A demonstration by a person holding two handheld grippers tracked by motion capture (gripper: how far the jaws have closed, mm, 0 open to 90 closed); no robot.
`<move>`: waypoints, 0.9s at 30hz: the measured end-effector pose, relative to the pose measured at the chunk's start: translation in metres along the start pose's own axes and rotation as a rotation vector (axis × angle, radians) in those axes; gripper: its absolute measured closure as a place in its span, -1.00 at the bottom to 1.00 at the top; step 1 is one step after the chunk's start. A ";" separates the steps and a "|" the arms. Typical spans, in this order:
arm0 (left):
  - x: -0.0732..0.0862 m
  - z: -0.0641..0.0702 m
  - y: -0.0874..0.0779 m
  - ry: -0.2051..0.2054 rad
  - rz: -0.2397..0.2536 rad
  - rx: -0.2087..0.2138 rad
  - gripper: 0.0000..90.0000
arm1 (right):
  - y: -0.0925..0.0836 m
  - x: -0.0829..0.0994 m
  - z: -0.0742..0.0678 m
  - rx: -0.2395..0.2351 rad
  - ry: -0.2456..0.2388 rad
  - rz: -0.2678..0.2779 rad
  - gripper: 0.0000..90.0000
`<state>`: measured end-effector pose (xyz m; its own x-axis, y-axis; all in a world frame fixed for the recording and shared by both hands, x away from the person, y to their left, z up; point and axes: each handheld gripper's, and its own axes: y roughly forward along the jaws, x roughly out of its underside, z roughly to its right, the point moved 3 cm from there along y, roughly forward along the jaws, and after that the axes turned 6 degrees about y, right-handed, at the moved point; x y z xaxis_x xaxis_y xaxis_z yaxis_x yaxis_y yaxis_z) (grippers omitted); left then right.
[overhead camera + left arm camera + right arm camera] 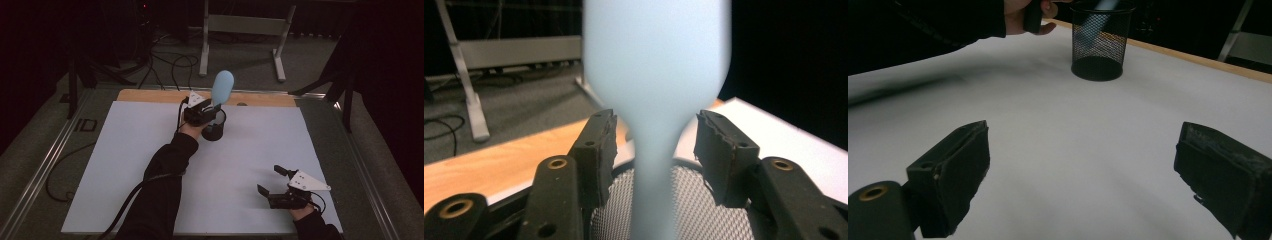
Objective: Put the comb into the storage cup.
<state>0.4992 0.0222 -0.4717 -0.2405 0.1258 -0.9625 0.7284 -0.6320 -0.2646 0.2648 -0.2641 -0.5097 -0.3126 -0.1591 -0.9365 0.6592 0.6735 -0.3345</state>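
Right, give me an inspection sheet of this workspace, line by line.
Surface: white sheet over a wooden table, bare in the middle.
Job's things: pale blue brush-like tool standing in a black mesh cup.
Clutter: nothing seen.
Grippers: left claw open around the tool's neck, gaps either side; right claw open, empty, low over the sheet.
Cables: black cable along the left sleeve; loops on the floor.
Surroundings: dark room, grey metal frame behind.

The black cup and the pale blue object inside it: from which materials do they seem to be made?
The black cup looks like metal wire mesh with a matte dark finish: an open grid you can see through. The pale blue object looks like smooth matte plastic or silicone, uniform and without gloss, though blur leaves this uncertain.
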 end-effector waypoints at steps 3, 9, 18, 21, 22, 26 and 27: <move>-0.007 -0.001 -0.006 0.011 0.004 -0.007 -0.27 | 0.000 0.000 0.000 0.004 0.002 0.001 -0.83; -0.012 -0.002 -0.015 0.023 0.009 0.020 -0.69 | -0.001 -0.001 0.000 0.004 0.000 0.005 -0.83; -0.007 0.002 -0.016 0.049 -0.026 0.059 -1.00 | -0.001 -0.001 0.000 0.007 -0.004 0.006 -0.83; -0.007 0.003 -0.017 0.059 -0.028 0.070 -1.00 | -0.001 -0.002 0.000 0.009 -0.004 0.007 -0.83; -0.007 0.003 -0.017 0.054 -0.025 0.087 -1.00 | -0.001 -0.001 0.000 0.008 -0.001 0.007 -0.83; -0.010 0.006 -0.020 0.077 -0.042 0.097 -1.00 | -0.001 -0.001 0.000 0.005 0.002 0.006 -0.83; -0.011 0.006 -0.021 0.078 -0.040 0.113 -1.00 | -0.001 -0.001 0.000 0.007 0.002 0.006 -0.83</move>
<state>0.4828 0.0292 -0.4550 -0.2141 0.2090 -0.9542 0.6412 -0.7068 -0.2987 0.2650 -0.2644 -0.5084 -0.3100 -0.1540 -0.9382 0.6654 0.6696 -0.3298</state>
